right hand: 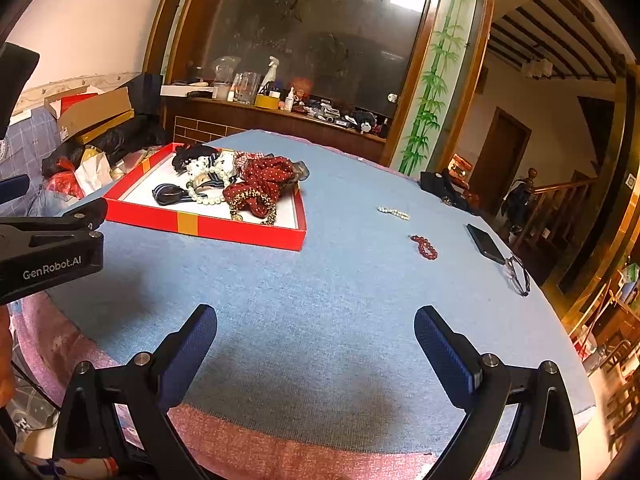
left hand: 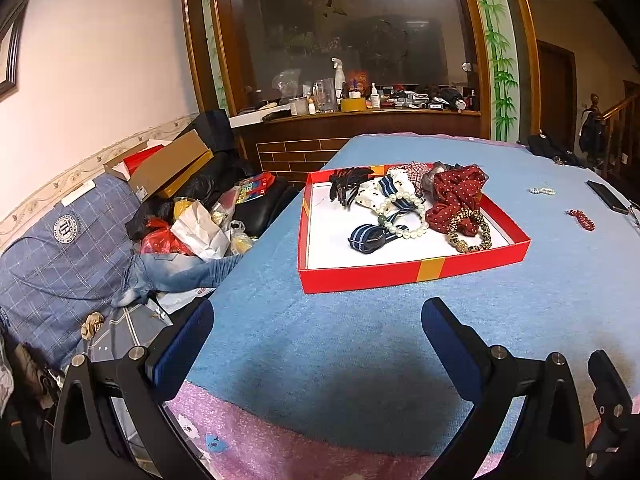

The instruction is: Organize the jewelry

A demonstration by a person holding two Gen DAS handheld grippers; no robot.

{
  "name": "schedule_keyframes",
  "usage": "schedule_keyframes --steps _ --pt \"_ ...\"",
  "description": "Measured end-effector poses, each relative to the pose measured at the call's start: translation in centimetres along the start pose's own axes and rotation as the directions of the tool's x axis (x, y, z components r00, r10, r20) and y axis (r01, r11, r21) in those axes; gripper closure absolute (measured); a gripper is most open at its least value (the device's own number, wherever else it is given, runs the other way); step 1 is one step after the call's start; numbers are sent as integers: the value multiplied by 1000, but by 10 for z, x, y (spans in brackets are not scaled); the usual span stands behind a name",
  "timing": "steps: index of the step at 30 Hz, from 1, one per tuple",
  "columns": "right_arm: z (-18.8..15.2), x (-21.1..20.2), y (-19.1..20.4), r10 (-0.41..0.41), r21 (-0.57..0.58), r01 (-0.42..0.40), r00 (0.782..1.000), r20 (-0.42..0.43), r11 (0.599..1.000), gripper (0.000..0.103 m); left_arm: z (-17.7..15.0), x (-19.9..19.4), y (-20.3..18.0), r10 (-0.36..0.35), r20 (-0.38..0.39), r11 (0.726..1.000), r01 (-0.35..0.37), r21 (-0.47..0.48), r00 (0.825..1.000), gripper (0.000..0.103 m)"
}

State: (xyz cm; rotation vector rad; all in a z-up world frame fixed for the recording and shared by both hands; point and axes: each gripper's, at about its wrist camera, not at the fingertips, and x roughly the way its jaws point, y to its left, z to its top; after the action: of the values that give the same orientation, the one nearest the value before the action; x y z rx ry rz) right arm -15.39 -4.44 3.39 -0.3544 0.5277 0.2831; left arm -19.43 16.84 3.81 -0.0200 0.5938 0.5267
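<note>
A shallow red tray (left hand: pixel 416 276) (right hand: pixel 208 227) sits on the blue cloth and holds a heap of jewelry and hair things: a pearl bracelet (left hand: pixel 404 232) (right hand: pixel 206 199), a red dotted scrunchie (left hand: pixel 456 196) (right hand: pixel 264 178), a leopard band (left hand: pixel 474 232), a striped band (left hand: pixel 366 238) and a black claw clip (left hand: pixel 346 188). A small pearl bracelet (left hand: pixel 543 191) (right hand: pixel 394 213) and a red bead bracelet (left hand: pixel 582 219) (right hand: pixel 424 246) lie loose on the cloth right of the tray. My left gripper (left hand: pixel 320 320) is open and empty before the tray. My right gripper (right hand: pixel 316 322) is open and empty, well short of the loose bracelets.
A black phone (right hand: pixel 486 244) (left hand: pixel 608 197) and glasses (right hand: pixel 520 274) lie near the table's right edge. A dark pouch (right hand: pixel 444 186) sits at the far edge. The left gripper's body (right hand: pixel 48 248) shows at the right view's left side. A cluttered sofa (left hand: pixel 80 248) stands left of the table.
</note>
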Motion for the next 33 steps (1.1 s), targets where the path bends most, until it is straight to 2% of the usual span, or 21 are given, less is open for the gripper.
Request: schedule_keyframes --steps 33 --pt "-1 5 7 2 -13 -2 1000 -20 1000 2 -4 0 -2 17 0 1000 -17 13 1000 0"
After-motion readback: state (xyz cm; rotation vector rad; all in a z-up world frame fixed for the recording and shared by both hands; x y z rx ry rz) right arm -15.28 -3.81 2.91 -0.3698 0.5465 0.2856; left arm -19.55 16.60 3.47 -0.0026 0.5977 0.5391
